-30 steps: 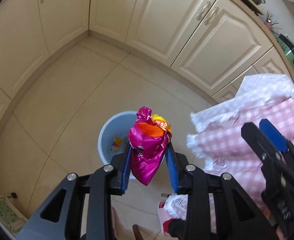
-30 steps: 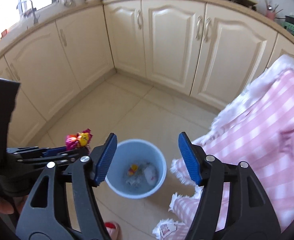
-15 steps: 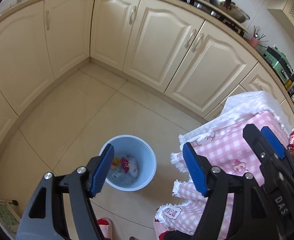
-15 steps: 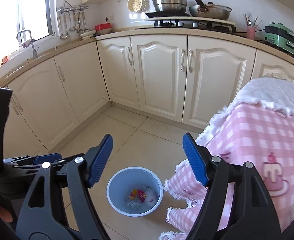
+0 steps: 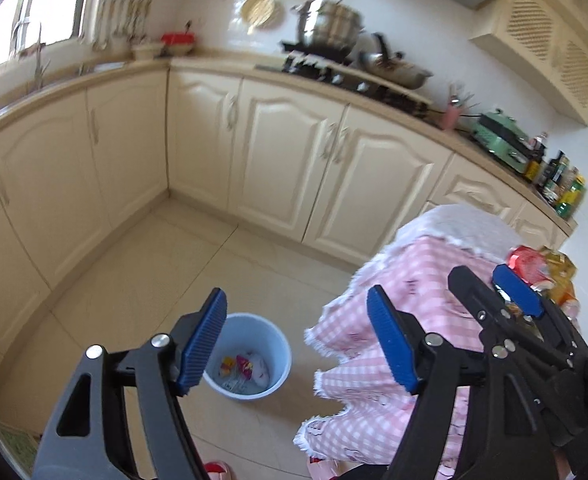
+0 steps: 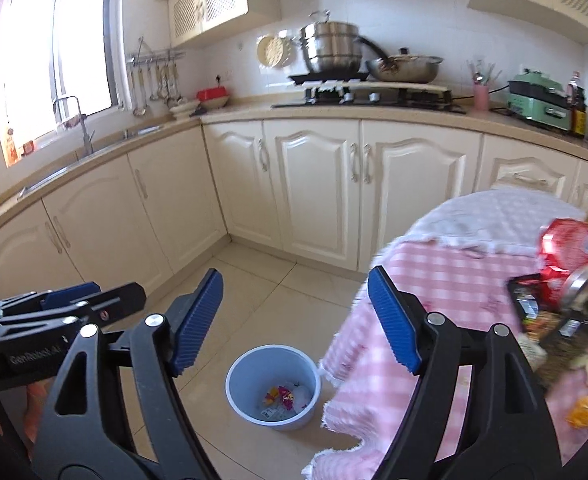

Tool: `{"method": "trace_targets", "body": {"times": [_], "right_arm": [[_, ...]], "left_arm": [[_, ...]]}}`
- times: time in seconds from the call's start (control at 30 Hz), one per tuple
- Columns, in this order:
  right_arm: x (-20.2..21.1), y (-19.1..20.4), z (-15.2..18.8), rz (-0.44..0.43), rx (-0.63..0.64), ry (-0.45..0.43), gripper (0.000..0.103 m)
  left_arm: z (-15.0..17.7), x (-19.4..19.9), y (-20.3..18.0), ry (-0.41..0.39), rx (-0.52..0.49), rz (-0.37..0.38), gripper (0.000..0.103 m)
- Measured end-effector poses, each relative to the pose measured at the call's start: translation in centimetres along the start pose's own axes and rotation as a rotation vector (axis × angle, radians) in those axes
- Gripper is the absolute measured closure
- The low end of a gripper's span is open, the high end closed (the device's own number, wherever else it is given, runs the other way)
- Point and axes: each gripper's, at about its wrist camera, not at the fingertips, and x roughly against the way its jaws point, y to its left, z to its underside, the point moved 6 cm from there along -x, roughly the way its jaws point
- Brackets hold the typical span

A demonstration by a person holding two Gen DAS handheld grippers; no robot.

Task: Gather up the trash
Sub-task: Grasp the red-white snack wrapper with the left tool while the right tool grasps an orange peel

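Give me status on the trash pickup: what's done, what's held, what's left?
Done: several wrappers lie in the blue bin on the floor. In hand: nothing; the left gripper and right gripper are both empty, jaws opening. Left: a red can, packets and orange peel sit on the pink checked tablecloth.

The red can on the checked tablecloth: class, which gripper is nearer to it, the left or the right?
Right. The right gripper is beside the table with the red can just off its right finger. The left gripper sits further left, over the floor near the blue bin.
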Motion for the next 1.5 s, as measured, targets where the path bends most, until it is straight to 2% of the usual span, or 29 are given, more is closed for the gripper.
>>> {"method": "trace_targets", "body": {"times": [0.13,0.3,0.37,0.47,0.57,0.8,0.87,0.9,0.97,1.07,1.3,1.4,1.5], "right_arm": [[3.7,-3.7,0.5,0.056,-0.030,-0.013,0.026],[7.8,-10.8,2.4,0.192,-0.070,-0.002,0.024],[8.8,-13.8,4.0,0.237,-0.103,0.019,0.024],[9.3,-17.6,6.7,0.284,-0.169,0.072,0.024],[8.9,-20.0,9.2,0.284,-0.216,0.139,0.024],[6.9,-20.5,12.0,0.231,-0.173,0.292,0.025],[6.6,-20.5,12.2,0.253,-0.132,0.311,0.031],[6.6,-20.6,12.3,0.270,-0.115,0.311,0.040],[6.6,-21.2,12.3,0.289,-0.106,0.309,0.066],[6.9,-22.1,12.3,0.249,-0.145,0.301,0.067],[7.8,-22.8,11.1,0.238,-0.177,0.241,0.067],[7.6,-22.9,10.7,0.229,-0.189,0.226,0.067],[7.1,-22.9,10.3,0.212,-0.195,0.225,0.067]], "left_arm": [[0.3,1.2,-4.7,-0.006,-0.067,0.055,0.030],[2.3,0.6,-11.2,0.064,-0.159,0.161,0.030],[3.6,-0.2,-14.0,0.110,-0.199,0.204,0.030],[5.8,-1.0,-16.9,0.159,-0.257,0.230,0.030],[7.7,-2.1,-19.3,0.222,-0.290,0.263,0.030],[9.7,-4.2,-21.5,0.289,-0.339,0.263,0.030],[9.7,-4.5,-21.6,0.292,-0.344,0.254,0.030],[9.7,-4.7,-21.6,0.296,-0.344,0.250,0.030],[9.5,-5.3,-21.7,0.303,-0.339,0.248,0.030],[9.4,-6.4,-22.2,0.314,-0.346,0.241,0.030],[8.9,-9.0,-23.8,0.304,-0.397,0.202,0.030],[8.7,-9.9,-24.7,0.300,-0.431,0.198,0.030],[8.6,-11.1,-25.3,0.292,-0.492,0.154,0.030]]}}
